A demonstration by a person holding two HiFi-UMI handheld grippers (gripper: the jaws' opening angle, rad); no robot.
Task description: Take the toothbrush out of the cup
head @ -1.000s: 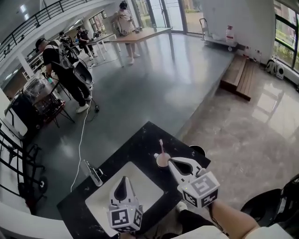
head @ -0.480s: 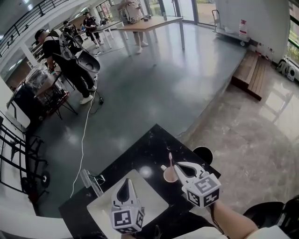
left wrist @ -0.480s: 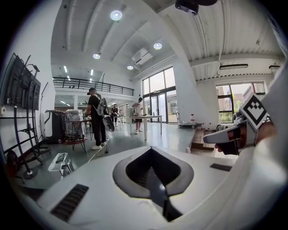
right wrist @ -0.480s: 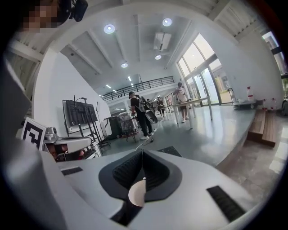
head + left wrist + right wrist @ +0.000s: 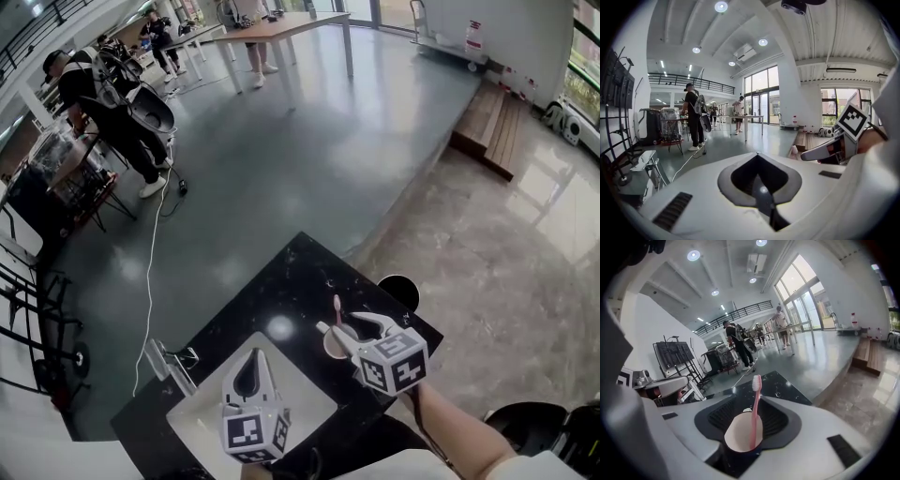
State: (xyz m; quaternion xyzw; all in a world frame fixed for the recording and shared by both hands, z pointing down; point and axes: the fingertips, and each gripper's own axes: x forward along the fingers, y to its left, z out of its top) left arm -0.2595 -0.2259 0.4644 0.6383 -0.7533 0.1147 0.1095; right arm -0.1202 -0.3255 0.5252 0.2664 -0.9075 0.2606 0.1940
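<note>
A pale pink cup (image 5: pixel 331 345) stands on the black countertop (image 5: pixel 272 291) near its right edge, with a pink toothbrush (image 5: pixel 337 313) upright in it, head up. My right gripper (image 5: pixel 343 327) reaches around the cup; its jaws are opening and the cup sits in the hollow between them. In the right gripper view the cup (image 5: pixel 740 433) and toothbrush (image 5: pixel 755 408) fill the gap between the jaws of the right gripper (image 5: pixel 752 401). My left gripper (image 5: pixel 252 360) hangs shut and empty over the white basin (image 5: pixel 202 405), and the left gripper view shows the left gripper (image 5: pixel 757 153) with jaw tips together.
A chrome faucet (image 5: pixel 171 361) stands at the basin's left. A dark round object (image 5: pixel 398 290) sits on the floor beside the counter's right corner. A cable (image 5: pixel 150 281) trails over the grey floor. A person (image 5: pixel 98 103) and tables stand far off.
The right gripper came down from behind the cup and now has its jaws spread around it; earlier they were together. The left gripper sank a little over the basin.
</note>
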